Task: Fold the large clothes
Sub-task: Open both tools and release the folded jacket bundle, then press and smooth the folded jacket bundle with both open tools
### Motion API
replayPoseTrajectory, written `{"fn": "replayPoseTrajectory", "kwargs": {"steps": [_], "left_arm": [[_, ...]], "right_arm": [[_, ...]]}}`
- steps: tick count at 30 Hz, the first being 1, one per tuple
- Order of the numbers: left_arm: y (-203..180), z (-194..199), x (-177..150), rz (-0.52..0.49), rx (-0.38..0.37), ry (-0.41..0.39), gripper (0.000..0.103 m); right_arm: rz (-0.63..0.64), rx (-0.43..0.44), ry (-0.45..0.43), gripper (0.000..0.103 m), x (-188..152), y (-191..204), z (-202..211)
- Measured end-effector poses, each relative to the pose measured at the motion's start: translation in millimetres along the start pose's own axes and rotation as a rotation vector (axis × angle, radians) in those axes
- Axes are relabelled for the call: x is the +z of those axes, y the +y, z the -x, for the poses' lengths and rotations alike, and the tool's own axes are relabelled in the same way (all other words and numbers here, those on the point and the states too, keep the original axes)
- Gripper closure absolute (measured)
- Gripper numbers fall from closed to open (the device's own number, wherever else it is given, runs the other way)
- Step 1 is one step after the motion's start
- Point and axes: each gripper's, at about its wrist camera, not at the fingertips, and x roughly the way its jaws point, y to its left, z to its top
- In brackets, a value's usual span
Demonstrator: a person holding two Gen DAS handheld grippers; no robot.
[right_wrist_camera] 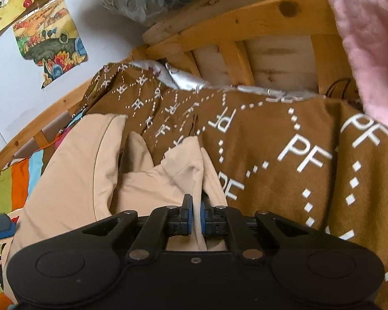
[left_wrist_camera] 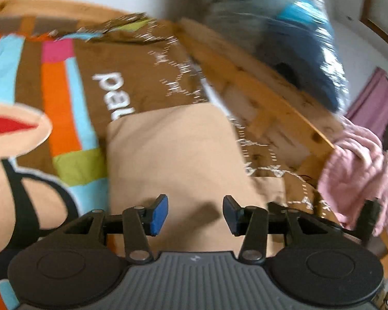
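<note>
Beige garment [left_wrist_camera: 173, 160] lies on the brown patterned bedspread [right_wrist_camera: 284, 142], near the wooden bed frame [right_wrist_camera: 245, 25] on the right. Left tongs [left_wrist_camera: 195, 213] stand wide apart above the cloth, gripping nothing. Right tongs [right_wrist_camera: 196, 215] are closed, pinching a garment fold
</note>
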Motion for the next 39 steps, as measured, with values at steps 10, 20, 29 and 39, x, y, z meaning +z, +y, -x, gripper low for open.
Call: {"fn": "replayPoseTrajectory", "kwargs": {"steps": [10,20,29,39], "left_arm": [[-10.2,-16.3,-23.6,-0.168,0.048,0.025,0.052],[-10.7,-15.2,-33.3,-0.226,0.032,0.029,0.052],[-7.1,-22.4,-37.9,-0.243,0.021,0.054,0.053],[2.6,-0.7,-36.1,-0.11,-0.018,0.039,0.052]], "right_arm": [[0.247,0.008,-0.284,0.066,4.7,35.3,26.3],[0.558,0.345,-0.087,0.068,61.2,143.8,-35.1],[0.606,0.211,0.167,0.081,13.1,131.8,-130.2],[0.304,0.267,0.075,0.08,27.0,94.9,-65.2]]}}
